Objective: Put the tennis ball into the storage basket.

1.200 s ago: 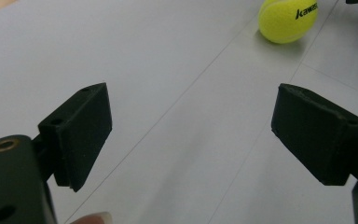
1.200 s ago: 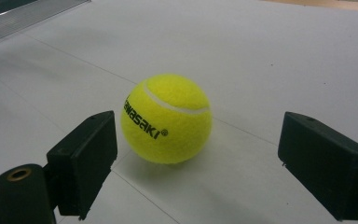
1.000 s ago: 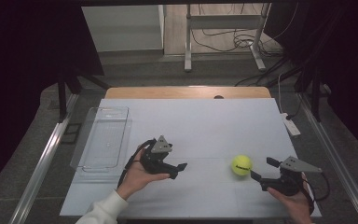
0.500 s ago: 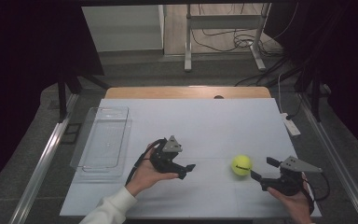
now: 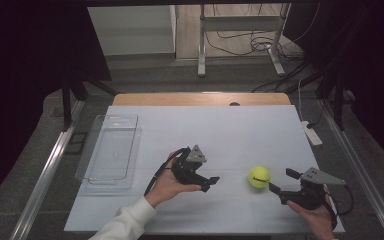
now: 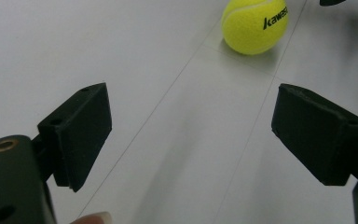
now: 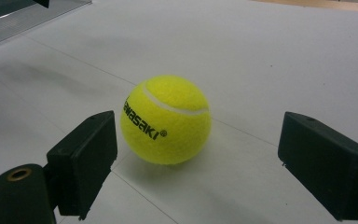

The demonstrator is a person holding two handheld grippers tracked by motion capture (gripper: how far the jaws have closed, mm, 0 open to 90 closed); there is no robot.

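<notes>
Well inboard, tennis ball (image 5: 259,176); open table (image 5: 220,130)

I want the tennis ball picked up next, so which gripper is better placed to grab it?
Probably the right gripper: its open jaws already flank the tennis ball, just short of touching. The left gripper, also open, points at the ball from farther off.

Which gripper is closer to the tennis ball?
The right gripper: its open jaws sit right beside the tennis ball without touching it. The left gripper, also open, points at the ball across a clear gap of table.
</notes>
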